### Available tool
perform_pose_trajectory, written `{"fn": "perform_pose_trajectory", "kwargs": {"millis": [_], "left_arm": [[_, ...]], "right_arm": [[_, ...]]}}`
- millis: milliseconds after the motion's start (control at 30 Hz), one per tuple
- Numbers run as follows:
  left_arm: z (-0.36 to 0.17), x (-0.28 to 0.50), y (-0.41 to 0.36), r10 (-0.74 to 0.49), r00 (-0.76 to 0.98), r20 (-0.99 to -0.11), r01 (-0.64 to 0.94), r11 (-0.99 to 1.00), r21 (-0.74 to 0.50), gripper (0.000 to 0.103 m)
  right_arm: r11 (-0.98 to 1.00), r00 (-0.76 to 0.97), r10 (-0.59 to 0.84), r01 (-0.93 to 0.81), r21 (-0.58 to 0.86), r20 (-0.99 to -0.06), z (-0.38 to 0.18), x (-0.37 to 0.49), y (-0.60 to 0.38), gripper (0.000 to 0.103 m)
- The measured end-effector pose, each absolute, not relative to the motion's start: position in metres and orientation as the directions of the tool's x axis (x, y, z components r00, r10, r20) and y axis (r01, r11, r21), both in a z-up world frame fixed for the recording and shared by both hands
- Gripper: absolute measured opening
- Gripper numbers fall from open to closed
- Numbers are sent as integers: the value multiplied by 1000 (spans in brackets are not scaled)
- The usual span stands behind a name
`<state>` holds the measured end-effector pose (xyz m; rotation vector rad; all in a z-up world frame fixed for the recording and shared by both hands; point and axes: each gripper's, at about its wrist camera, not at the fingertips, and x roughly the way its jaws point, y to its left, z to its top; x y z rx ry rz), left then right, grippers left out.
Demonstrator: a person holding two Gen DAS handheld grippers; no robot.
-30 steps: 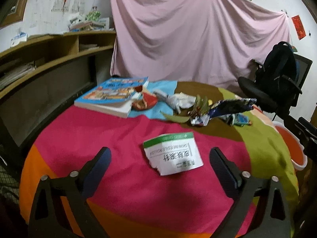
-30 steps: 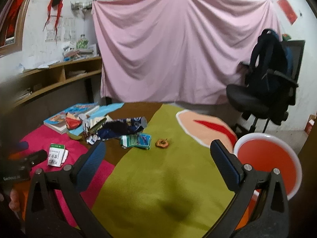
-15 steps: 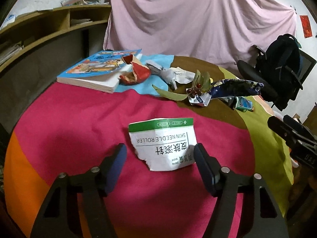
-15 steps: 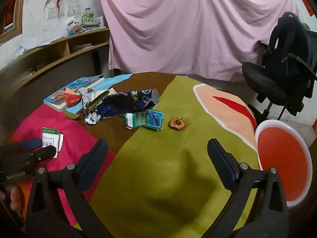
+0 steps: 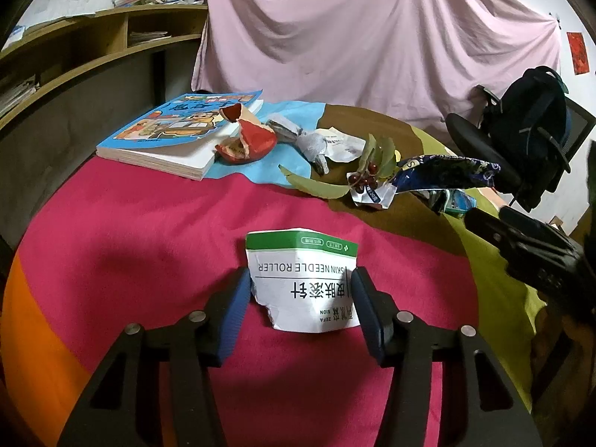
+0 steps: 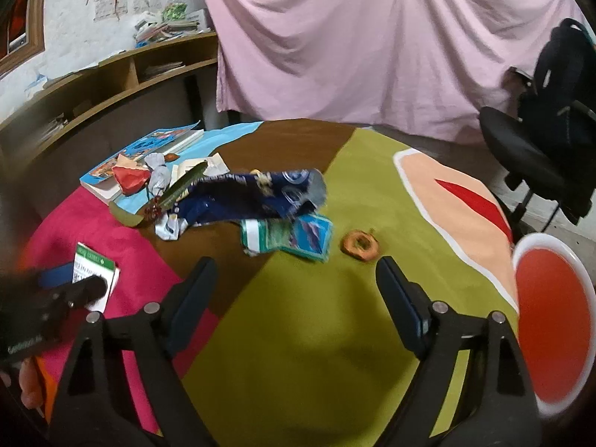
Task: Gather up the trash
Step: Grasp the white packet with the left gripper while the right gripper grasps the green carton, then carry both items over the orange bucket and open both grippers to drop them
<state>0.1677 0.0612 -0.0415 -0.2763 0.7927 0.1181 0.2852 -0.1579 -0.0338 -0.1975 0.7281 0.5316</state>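
The step in hand is the pick-up of the torn white-and-green paper packet (image 5: 303,279) printed "SKIN NEEDLE ROLLER", which lies flat on the magenta area of the cloth-covered worktop (image 5: 141,231), lower centre of the left wrist view. To do it well, keep the left tongs (image 5: 300,298) centred on the packet, press the tips down onto the cloth so the pads catch the thin paper edges, and close until the sheet buckles upward between them; a flat sheet is likely to slip out if the tips ride above the cloth. The left tongs have just been closing and now stand about half open, with the packet between the two blue pads (image 5: 232,307); the pads sit just beside its left and right edges, and firm contact cannot be confirmed from this view. The right tongs (image 6: 296,290) stand wide open and hold nothing, hovering over the olive-green area of the worktop in the lower centre of the right wrist view. Further trash lies beyond: a dark blue snack wrapper (image 6: 257,195), a teal carton (image 6: 288,236) and a dried fruit slice (image 6: 361,246). A red basin with a white rim (image 6: 551,331) stands at the right edge of that frame, probably the collection point.
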Motion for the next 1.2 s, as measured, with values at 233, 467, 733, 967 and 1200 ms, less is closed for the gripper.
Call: {"fn": "perform_pose_trajectory", "kwargs": {"millis": [233,467,733,967,1200], "left_arm": [[-40,170,60,-5,703,-712,-203,957,-207,45],[-39,169,53,-3,711,-703,-194,961,-200,41],[-33,158,44,-15,744,-668,-174,961,-215,40],[-25,154,32,-22,768,-640,-160,961,-224,39],[-6,152,15,-13,825,-565,-120,973,-198,39]], "right_arm": [[831,594,376,-556,-26,-711,-40,310,-136,103],[829,543,390,-559,27,-744,-52,325,-137,88],[820,580,398,-573,-8,-711,-45,302,-144,76],[833,594,414,-553,23,-690,-39,289,-156,73],[852,655,456,-517,82,-603,-23,262,-189,73]]}}
